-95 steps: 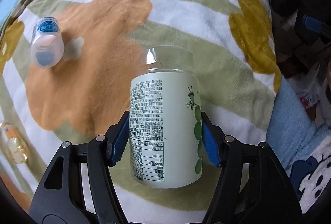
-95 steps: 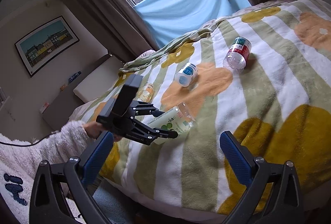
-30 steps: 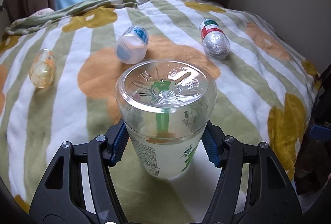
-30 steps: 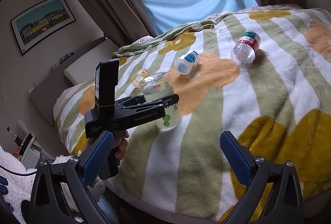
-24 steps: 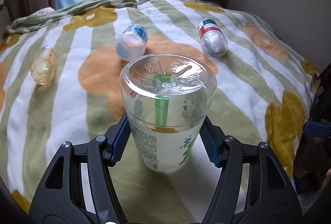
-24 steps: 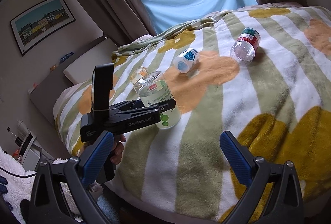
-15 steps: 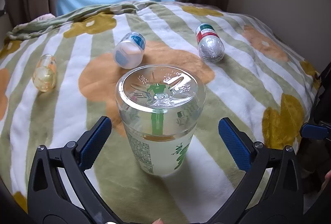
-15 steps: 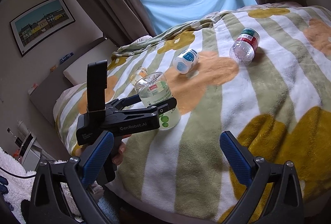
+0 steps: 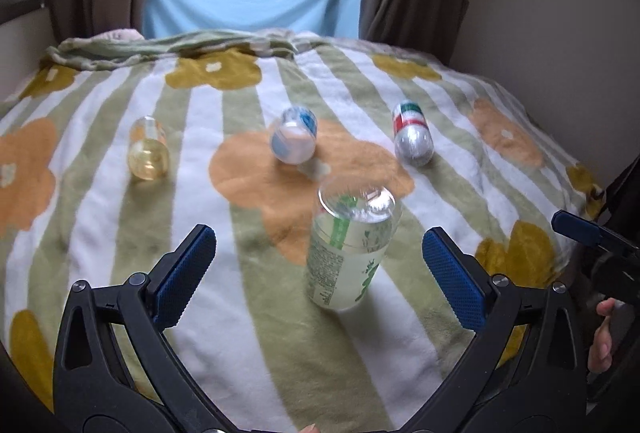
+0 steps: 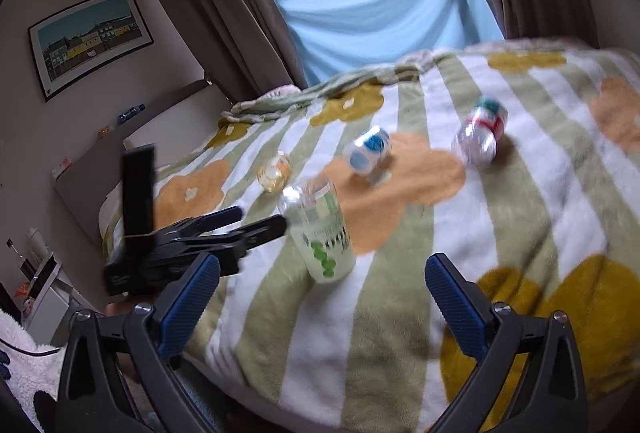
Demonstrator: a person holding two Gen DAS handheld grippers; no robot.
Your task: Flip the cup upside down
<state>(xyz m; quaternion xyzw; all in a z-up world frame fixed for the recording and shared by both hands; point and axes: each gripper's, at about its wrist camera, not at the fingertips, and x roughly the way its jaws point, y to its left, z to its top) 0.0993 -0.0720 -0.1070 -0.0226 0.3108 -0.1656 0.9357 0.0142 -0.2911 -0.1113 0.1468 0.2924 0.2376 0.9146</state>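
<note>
My left gripper [image 9: 318, 261] is spread wide with nothing in it, and the cup [image 9: 350, 247] stands just ahead between the line of its pads, a touch right of centre, not touching either one. It sits on the blanket [image 9: 248, 313] with its closed base up and its long axis near vertical, leaning a bit on the soft fabric, so I'd call the flip done. The right gripper [image 10: 320, 305] is also wide open and further off; the left one is clearly nearer. The rim is pressed into the fleece so I can't see it, and both views are motion-blurred, so the label is unreadable.
</note>
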